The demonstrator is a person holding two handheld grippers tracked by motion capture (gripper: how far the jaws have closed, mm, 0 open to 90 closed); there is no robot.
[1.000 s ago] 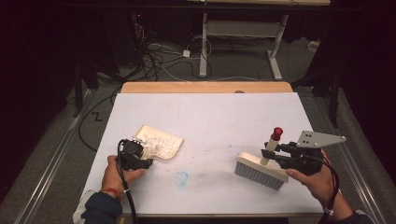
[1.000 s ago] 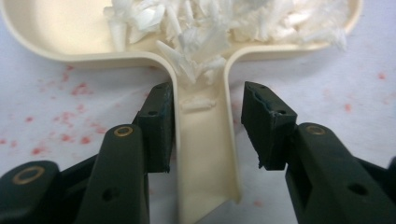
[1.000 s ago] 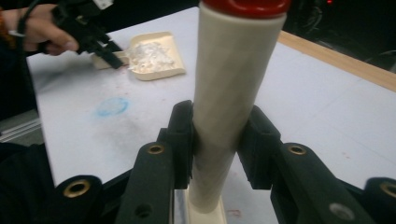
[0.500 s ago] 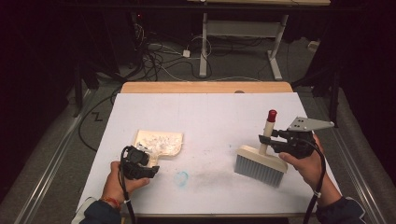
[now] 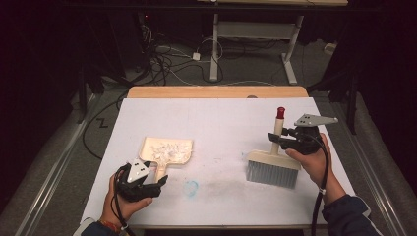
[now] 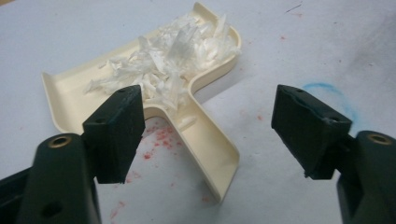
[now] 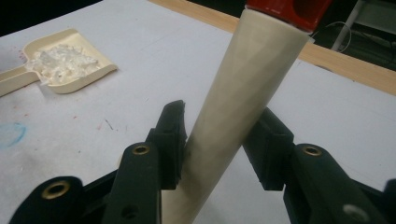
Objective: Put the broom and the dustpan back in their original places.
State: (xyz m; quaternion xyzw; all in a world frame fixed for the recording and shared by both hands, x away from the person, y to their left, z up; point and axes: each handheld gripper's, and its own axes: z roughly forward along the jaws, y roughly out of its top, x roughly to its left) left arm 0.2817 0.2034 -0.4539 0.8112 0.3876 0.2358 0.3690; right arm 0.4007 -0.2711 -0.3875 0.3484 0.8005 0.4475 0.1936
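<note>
We see our left claw (image 5: 160, 181) near the left front of the white worktop (image 5: 221, 123), its jaws wide apart after just opening. In the left gripper view the cream dustpan (image 6: 187, 88) lies flat on the worktop just beyond that claw (image 6: 205, 121); its handle reaches back between the two jaws, but neither pad touches it. A heap of white shreds (image 6: 173, 51) sits in the pan's tray. In the high view the dustpan (image 5: 167, 152) rests left of the middle, handle pointing to the near edge, right beside our left hand (image 5: 125, 196). A faint blue ring mark (image 5: 191, 187) shows on the worktop just right of that hand.

Our right claw (image 5: 276, 139), on the right side of the worktop, has the cream handle of the hand brush (image 5: 273, 167) between its jaws. In the right gripper view the handle (image 7: 243, 107) stands tilted between the pads, which lie against it on both sides though the jaws have just been easing a little wider; its red cap (image 7: 289, 9) is at the top edge. The brush's grey bristles (image 5: 271, 174) rest on the worktop, well apart from the dustpan. Red specks (image 6: 159, 137) dot the worktop around the pan handle.
</note>
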